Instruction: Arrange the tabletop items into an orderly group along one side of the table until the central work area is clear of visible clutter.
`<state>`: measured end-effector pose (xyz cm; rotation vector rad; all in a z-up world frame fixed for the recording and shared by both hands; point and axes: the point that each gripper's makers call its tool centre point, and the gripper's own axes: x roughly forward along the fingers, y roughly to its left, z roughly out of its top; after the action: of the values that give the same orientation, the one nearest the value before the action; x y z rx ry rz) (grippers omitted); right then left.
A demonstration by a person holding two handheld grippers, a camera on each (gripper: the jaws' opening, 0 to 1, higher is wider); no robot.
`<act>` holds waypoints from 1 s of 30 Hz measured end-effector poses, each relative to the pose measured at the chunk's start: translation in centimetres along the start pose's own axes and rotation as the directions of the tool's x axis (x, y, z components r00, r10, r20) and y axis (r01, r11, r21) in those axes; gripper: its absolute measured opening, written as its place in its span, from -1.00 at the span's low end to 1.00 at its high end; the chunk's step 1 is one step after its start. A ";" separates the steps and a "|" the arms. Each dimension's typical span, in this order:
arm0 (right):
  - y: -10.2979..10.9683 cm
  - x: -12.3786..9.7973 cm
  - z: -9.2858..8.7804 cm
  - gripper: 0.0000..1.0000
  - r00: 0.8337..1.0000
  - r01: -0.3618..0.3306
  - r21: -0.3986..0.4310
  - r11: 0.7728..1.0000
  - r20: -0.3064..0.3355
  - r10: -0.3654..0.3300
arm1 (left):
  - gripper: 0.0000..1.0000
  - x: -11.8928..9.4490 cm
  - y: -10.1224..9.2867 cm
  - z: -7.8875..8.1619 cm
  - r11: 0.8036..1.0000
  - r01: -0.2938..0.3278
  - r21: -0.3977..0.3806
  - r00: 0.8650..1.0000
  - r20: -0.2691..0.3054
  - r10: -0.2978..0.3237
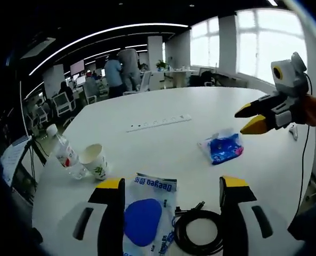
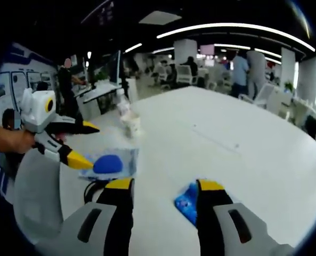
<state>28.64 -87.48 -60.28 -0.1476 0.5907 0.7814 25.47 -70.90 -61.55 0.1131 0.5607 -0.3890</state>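
Nearest the lens in the left gripper view lay a clear packet with a blue oval pad (image 1: 145,217), flat on the white table (image 1: 158,109) between the jaws of the left gripper (image 1: 171,186), which stood wide apart and held nothing. Just beside the packet, toward the right jaw, sat a coiled black cable (image 1: 196,234). Farther off on the left, a plastic bottle (image 1: 65,152) lay on its side next to a tipped paper cup (image 1: 95,161), and a blue snack bag (image 1: 222,146) rested alone toward the right, with a long white power strip (image 1: 159,122) beyond it. The right gripper (image 2: 164,185) hovered with its jaws apart and empty; in its own view the blue snack bag (image 2: 188,203) sat between them, low and close. The step in hand appeared to be reaching, each gripper lined up on one item. The next move would call for lowering onto the thin flat packets and closing squarely, since both looked slippery and hard to pinch off a smooth top
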 end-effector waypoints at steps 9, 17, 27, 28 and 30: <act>0.6 1.4 0.2 -0.04 1.000 -0.020 0.021 1.000 -0.008 0.020 | 0.70 -0.3 1.6 -2.2 0.997 -0.022 -0.069 0.999 -0.028 0.020; 1.7 3.2 1.0 0.31 0.999 -0.032 0.010 0.999 0.003 0.032 | 0.67 -1.3 3.2 -4.4 0.994 -0.045 -0.099 0.998 -0.056 0.039; 3.0 5.8 1.2 0.59 0.999 -0.054 -0.006 0.999 -0.007 0.054 | 0.63 -2.4 5.9 -7.0 0.985 -0.098 -0.142 0.992 -0.093 0.086; 3.1 6.0 1.1 0.59 0.998 -0.057 -0.007 0.998 -0.009 0.057 | 0.63 -2.5 6.1 -7.3 0.984 -0.103 -0.143 0.991 -0.097 0.090; 3.4 6.5 1.0 0.60 0.998 -0.063 -0.012 0.998 -0.020 0.063 | 0.62 -2.6 6.3 -7.7 0.983 -0.109 -0.148 0.990 -0.104 0.094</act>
<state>30.33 -80.70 -62.75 -0.1489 0.6114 0.8459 22.08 -62.60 -66.61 0.0128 0.6757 -0.2408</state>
